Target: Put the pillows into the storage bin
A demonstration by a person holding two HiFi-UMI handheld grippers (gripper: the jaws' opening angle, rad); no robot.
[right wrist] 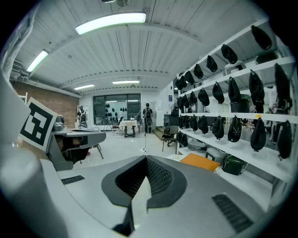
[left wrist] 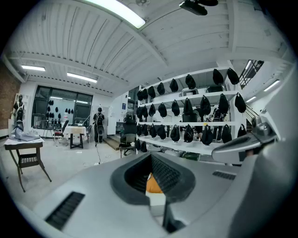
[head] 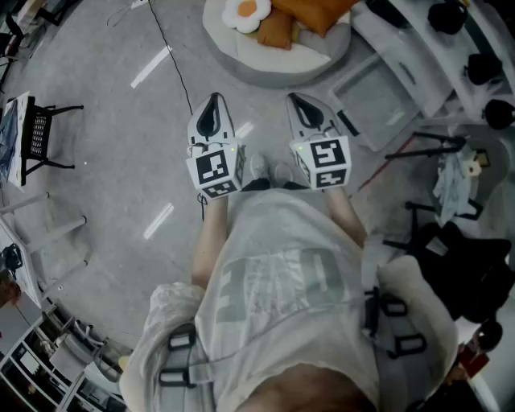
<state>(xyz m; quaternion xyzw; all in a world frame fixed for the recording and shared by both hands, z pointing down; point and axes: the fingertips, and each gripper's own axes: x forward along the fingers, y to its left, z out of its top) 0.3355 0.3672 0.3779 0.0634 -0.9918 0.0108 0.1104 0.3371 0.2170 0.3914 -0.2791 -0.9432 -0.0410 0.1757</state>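
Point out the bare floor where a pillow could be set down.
Widest free patch: grey floor between the small black-framed table and the round white cushion bed. A narrower strip lies just below that bed in the head view. Crowded on the right: clear rectangular storage bin, black stand, black bags.

The orange pillows (head: 312, 11) and a fried-egg pillow (head: 247, 11) lay far off on a round white cushion (head: 278, 58). The clear storage bin (head: 376, 98) sat just to its right.
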